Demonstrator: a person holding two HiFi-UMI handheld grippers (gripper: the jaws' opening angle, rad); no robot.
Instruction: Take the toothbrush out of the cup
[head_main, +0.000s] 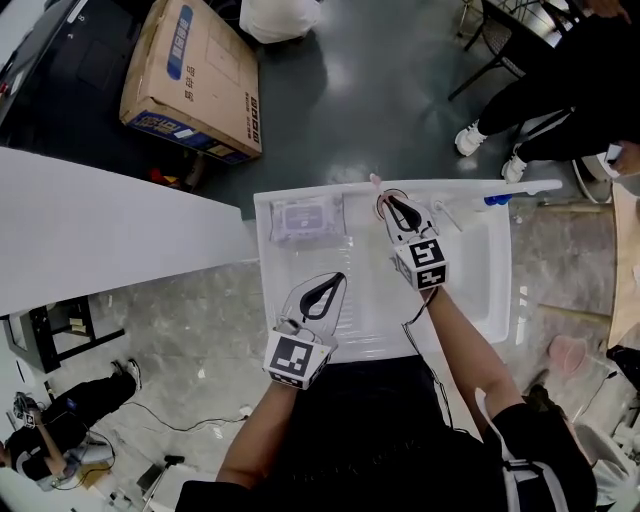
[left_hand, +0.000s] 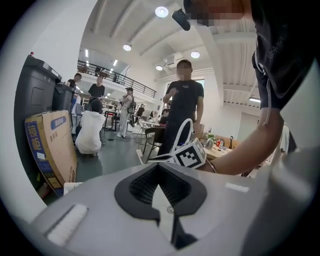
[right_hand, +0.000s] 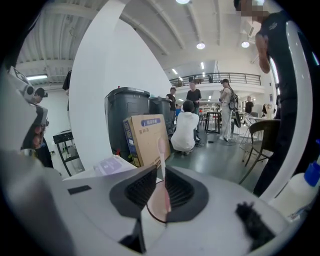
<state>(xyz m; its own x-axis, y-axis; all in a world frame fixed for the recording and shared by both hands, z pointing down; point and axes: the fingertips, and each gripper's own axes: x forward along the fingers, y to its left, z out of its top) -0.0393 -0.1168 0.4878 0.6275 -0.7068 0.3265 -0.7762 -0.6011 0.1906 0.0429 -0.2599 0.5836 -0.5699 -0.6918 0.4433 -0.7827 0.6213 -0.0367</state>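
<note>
A pink toothbrush (head_main: 375, 181) stands in a pink cup (head_main: 393, 197) at the far rim of the white sink (head_main: 480, 270). My right gripper (head_main: 386, 201) is at the cup. In the right gripper view the toothbrush (right_hand: 161, 150) rises between the jaws of that gripper (right_hand: 161, 169), with the cup (right_hand: 156, 207) below. A thin gap shows beside the handle, so the jaws stand slightly open around it. My left gripper (head_main: 338, 278) hovers over the sink's left part, shut and empty; in its own view its tips (left_hand: 159, 165) meet.
A pack of wipes (head_main: 305, 218) lies at the sink's far left corner. A white bottle with a blue cap (head_main: 497, 199) lies along the far rim. Beyond are a cardboard box (head_main: 195, 75), a white panel (head_main: 100, 230) and a seated person (head_main: 560, 90).
</note>
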